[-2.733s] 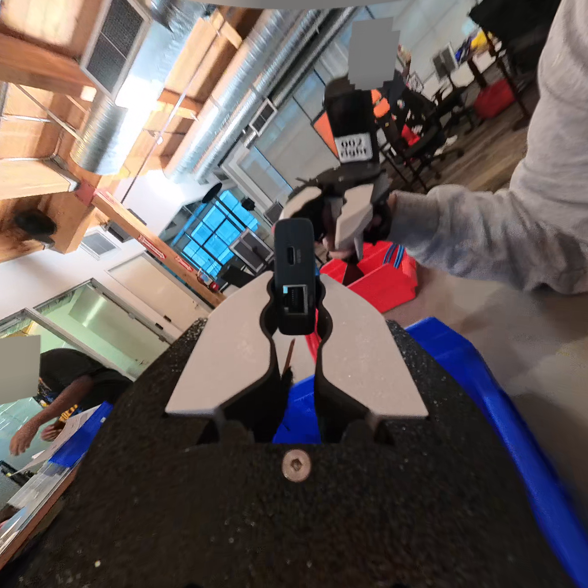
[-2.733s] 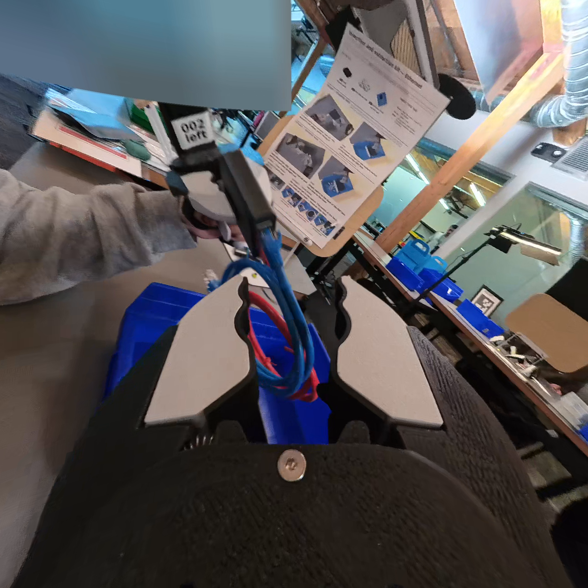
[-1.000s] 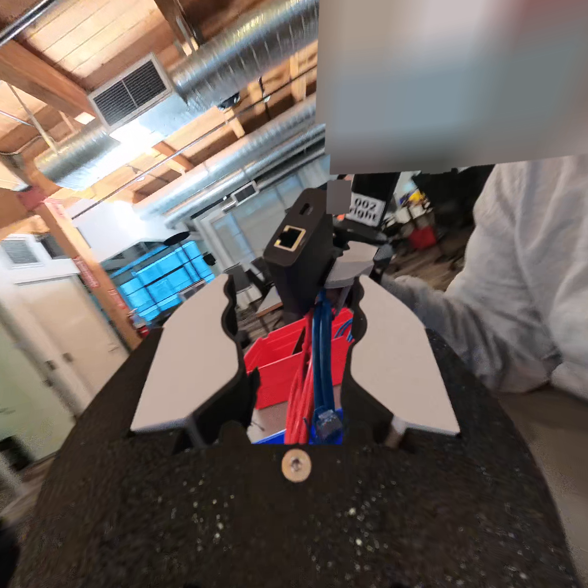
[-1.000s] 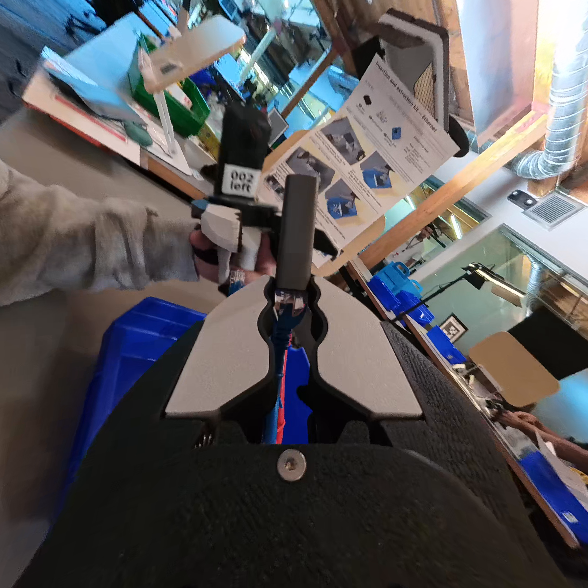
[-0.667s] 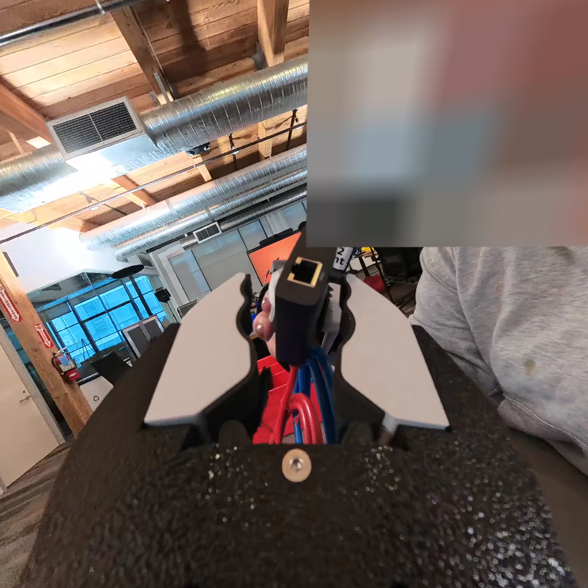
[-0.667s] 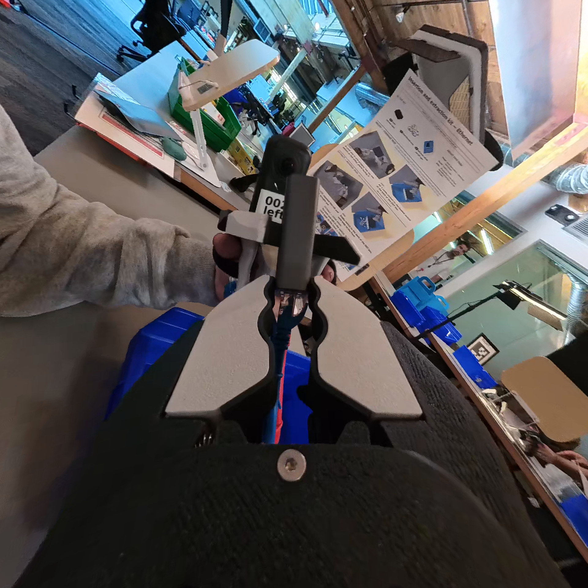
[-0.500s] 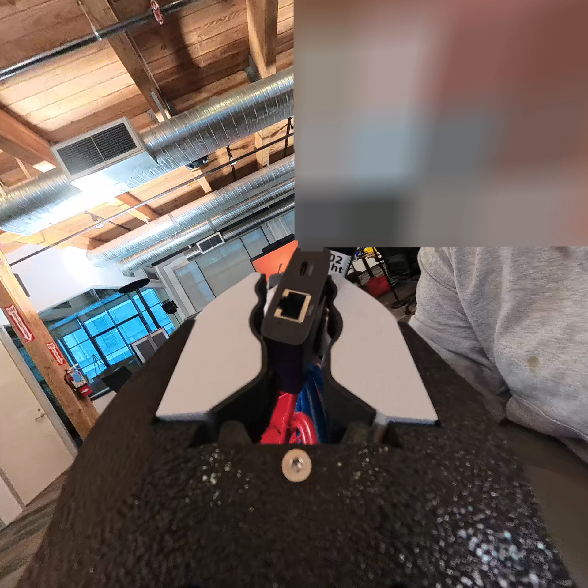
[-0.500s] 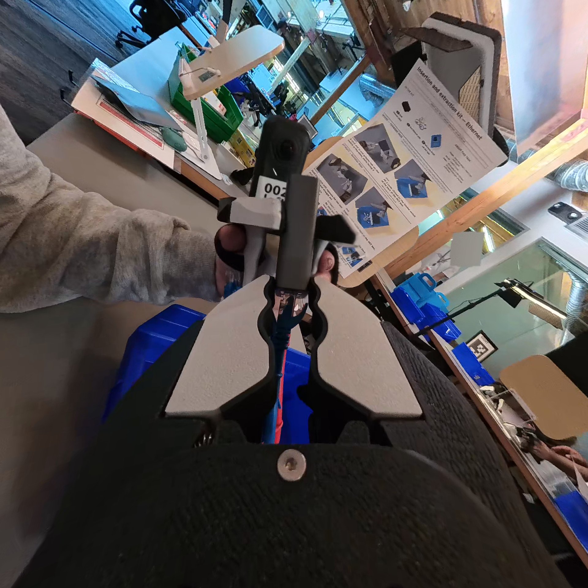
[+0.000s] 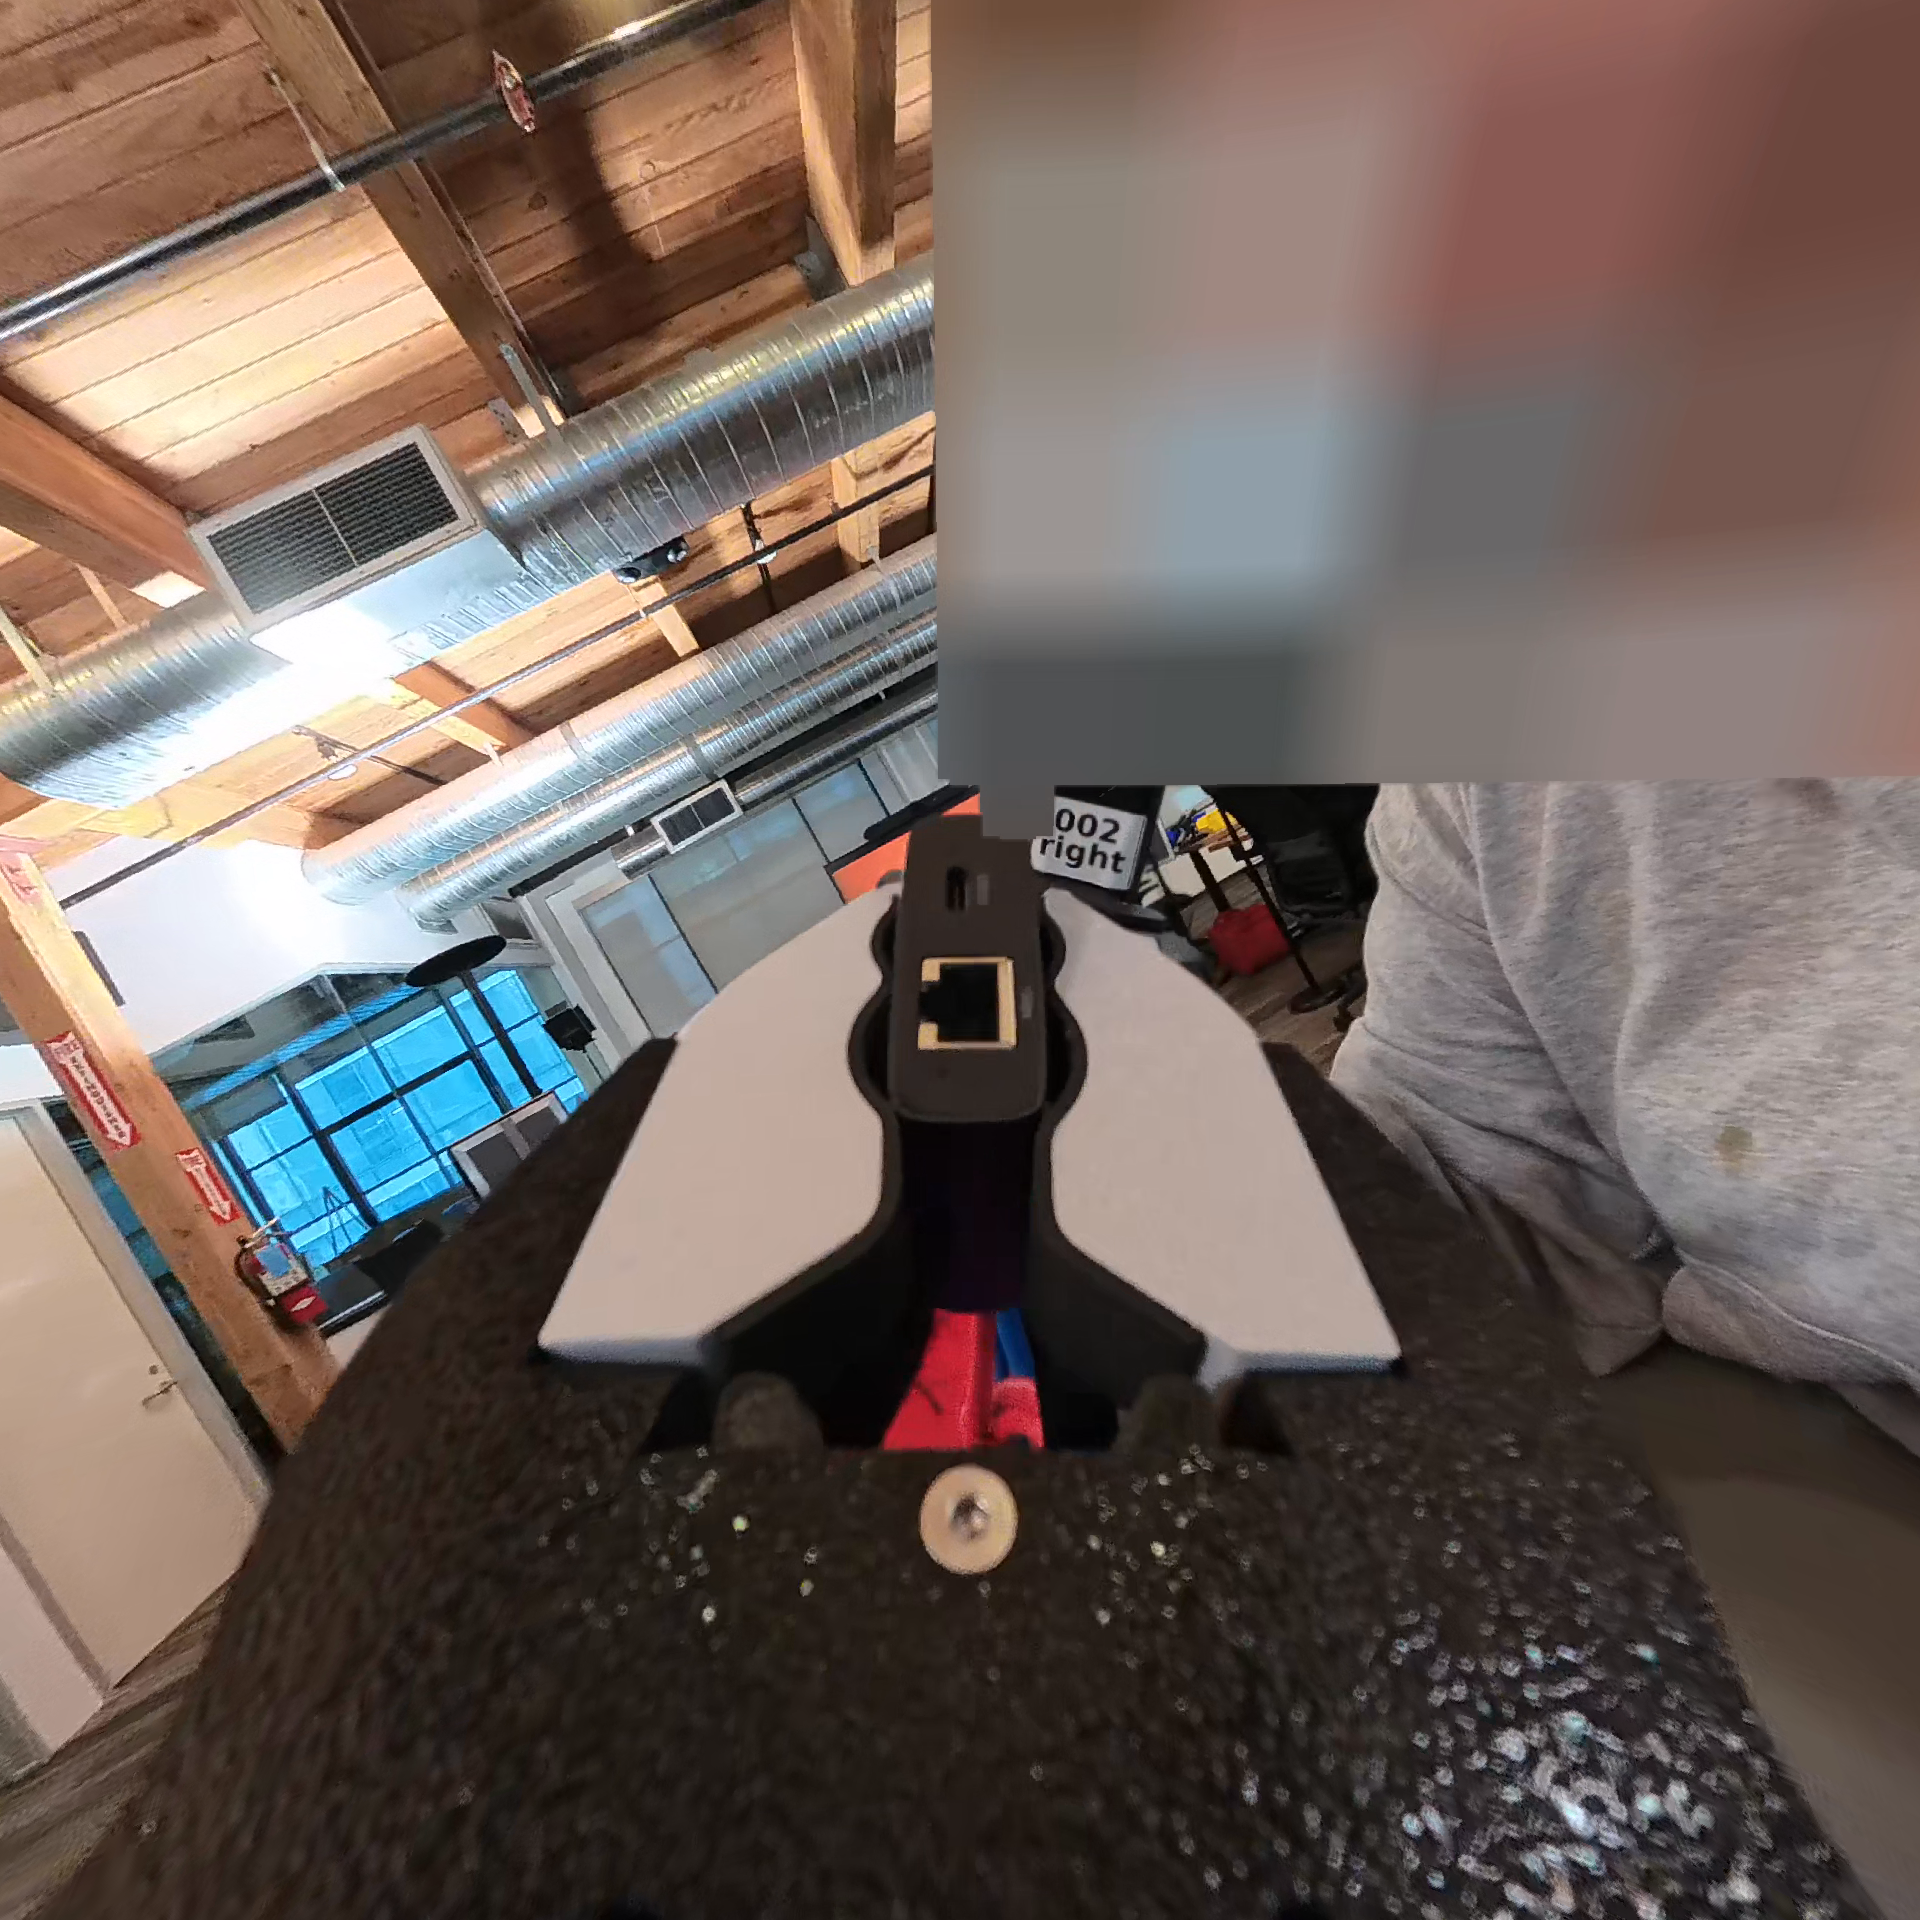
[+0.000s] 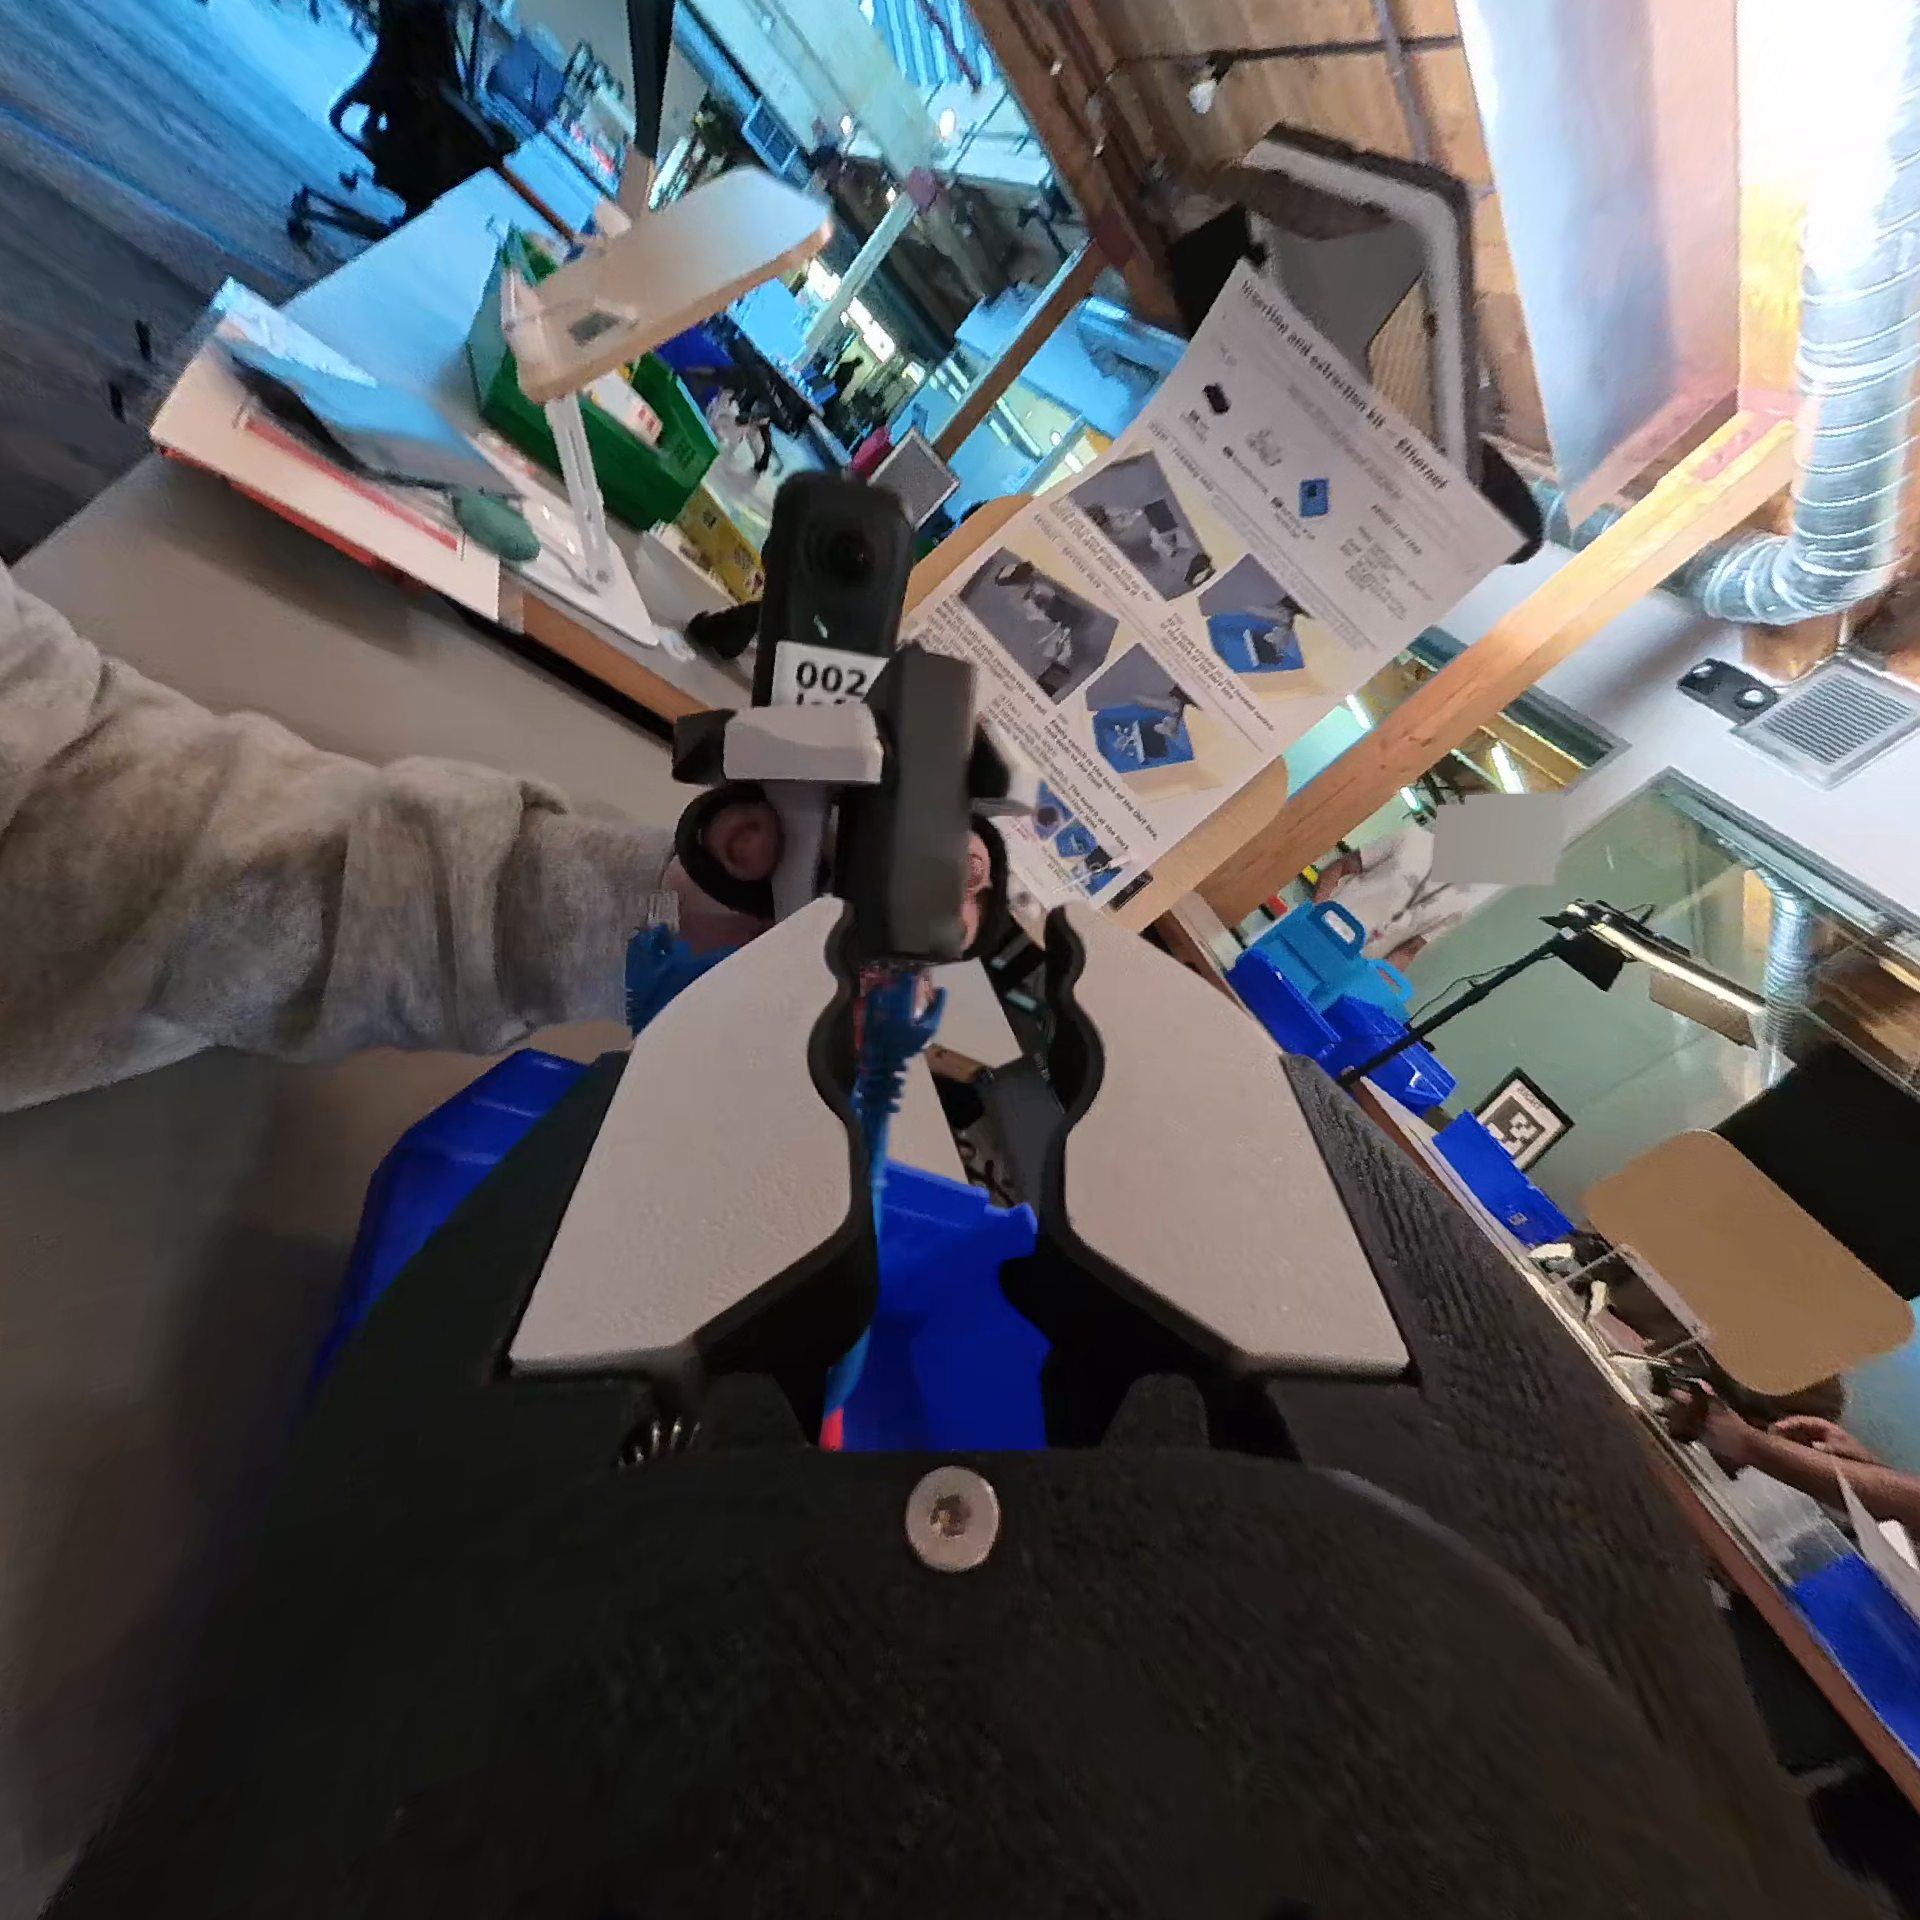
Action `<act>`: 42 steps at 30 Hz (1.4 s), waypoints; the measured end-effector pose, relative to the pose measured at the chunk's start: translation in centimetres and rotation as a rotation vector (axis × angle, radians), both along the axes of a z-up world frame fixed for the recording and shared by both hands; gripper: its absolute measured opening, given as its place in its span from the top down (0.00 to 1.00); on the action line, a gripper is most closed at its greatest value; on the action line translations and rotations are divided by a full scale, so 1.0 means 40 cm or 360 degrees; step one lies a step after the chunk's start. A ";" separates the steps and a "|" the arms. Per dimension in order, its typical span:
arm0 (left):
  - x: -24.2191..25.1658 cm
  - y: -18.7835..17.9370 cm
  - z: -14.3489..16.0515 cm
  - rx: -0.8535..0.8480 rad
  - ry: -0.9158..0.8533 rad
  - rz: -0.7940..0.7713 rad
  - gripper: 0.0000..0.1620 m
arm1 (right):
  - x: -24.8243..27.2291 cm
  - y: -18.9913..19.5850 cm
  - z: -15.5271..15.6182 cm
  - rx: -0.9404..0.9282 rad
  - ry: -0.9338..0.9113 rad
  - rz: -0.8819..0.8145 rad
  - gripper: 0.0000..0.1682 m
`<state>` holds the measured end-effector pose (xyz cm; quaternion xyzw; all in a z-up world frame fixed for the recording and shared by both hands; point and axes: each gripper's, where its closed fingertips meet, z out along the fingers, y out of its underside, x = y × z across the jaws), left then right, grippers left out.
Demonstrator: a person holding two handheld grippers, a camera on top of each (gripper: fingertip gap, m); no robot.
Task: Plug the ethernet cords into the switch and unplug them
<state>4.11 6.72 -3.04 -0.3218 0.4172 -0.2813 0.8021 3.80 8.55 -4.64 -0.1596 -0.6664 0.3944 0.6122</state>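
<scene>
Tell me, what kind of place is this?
Probably an open workshop or lab in an industrial loft: bare metal ducts under timber ceiling beams, and worktables with blue parts bins.

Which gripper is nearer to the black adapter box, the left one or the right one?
Left. The left gripper is shut on the black adapter box, with both fingers against its sides. The right gripper is open just below the box, around the blue cable plugged into it.

A blue bin (image 10: 935, 1340) was seen near, an instruction sheet (image 10: 1226, 582) far right, a green crate (image 10: 613, 436) far left; silver ducts (image 9: 717, 416) were seen overhead.
</scene>
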 end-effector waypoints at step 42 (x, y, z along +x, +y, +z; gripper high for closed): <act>-0.048 -0.075 0.048 0.0161 -0.0074 -0.0035 0.87 | -0.038 -0.010 -0.040 -0.0174 -0.0280 -0.0118 0.86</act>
